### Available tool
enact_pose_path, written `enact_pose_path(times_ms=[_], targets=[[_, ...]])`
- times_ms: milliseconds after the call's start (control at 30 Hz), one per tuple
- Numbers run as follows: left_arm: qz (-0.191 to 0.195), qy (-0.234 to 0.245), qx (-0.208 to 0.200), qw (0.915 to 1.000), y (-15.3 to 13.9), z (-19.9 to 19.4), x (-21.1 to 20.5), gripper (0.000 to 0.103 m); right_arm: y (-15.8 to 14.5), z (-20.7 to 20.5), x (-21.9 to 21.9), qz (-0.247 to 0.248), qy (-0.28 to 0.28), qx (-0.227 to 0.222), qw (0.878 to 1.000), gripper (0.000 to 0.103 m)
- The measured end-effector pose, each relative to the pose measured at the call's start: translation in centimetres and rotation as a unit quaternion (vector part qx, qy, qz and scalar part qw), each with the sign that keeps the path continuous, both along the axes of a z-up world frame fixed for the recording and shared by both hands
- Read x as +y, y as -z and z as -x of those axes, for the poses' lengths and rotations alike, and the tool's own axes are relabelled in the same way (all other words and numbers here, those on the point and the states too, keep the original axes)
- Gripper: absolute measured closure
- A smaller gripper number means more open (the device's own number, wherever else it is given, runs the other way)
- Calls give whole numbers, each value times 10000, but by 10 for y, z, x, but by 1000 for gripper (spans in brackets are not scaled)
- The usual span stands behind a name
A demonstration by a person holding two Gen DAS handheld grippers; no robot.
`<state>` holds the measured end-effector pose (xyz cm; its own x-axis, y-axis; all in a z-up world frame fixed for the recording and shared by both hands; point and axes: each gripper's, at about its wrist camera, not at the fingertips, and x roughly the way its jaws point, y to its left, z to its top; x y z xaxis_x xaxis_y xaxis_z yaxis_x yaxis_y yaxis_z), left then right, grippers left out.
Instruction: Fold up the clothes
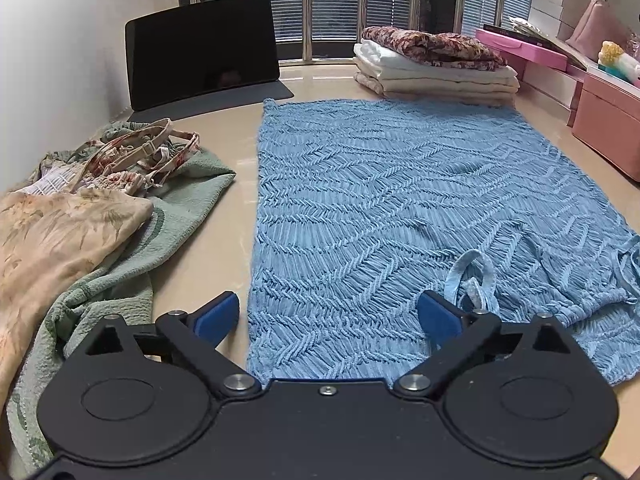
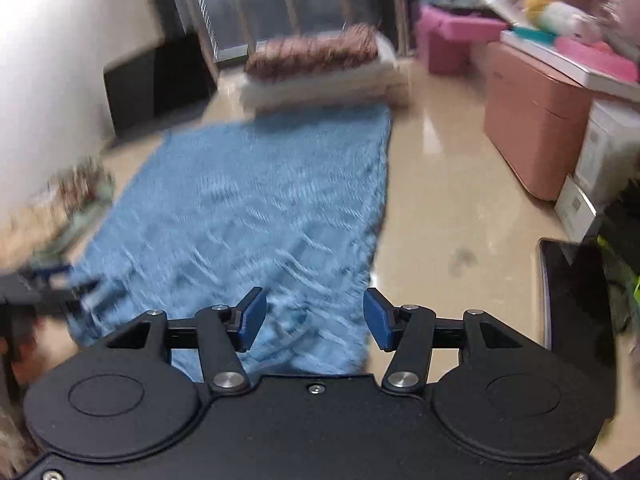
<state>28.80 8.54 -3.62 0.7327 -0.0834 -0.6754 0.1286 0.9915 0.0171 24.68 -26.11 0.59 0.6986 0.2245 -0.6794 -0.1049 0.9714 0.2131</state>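
This looks like a room in a home, with a shiny beige floor and tall windows covered by grey blinds. A pile of folded white and flowery blankets sits by the window, and loose clothes, one green and one with flowers, lie in a heap near the white wall. Pink boxes and a pink cabinet stand on one side with a soft yellow and white toy on top, and a black tablet screen on a stand sits on the floor.
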Motion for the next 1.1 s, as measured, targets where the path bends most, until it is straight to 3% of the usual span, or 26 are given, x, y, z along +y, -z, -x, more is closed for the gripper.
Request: enact_pose_path(times_ms=[167, 333, 467, 600, 700, 800, 833, 867, 933, 1100], targets=[[-5, -7, -27, 10000, 1, 2, 0, 5, 24, 6, 26, -85, -264, -362, 9990, 68], [-2, -5, -68, 10000, 1, 3, 1, 5, 48, 12, 32, 90, -298, -347, 9989, 70], [0, -59, -103, 9999, 2, 4, -1, 4, 50, 18, 36, 308, -287, -407, 9983, 70], [17, -101, -98, 9999, 2, 4, 0, 3, 48, 15, 34, 185, -260, -304, 9990, 68], [136, -205, -6, 9997, -1, 1, 4, 2, 42, 16, 24, -262, -101, -296, 9992, 50], [543, -499, -195, 9971, -12, 7, 19, 2, 26, 30, 15, -586, 28, -673, 9960, 41], [679, -613, -283, 9954, -17, 10, 24, 0, 20, 36, 13, -627, 39, -813, 9947, 32], [802, -721, -371, 9935, -24, 14, 30, 0, 15, 41, 13, -622, 37, -915, 9938, 21], [991, -871, -518, 9899, -37, 24, 41, 0, 5, 50, 13, -543, 17, -1043, 9931, 13], [1391, -974, -857, 9817, -63, 62, 61, 0, -4, 73, 31, -176, -219, -1246, 9918, 0]])
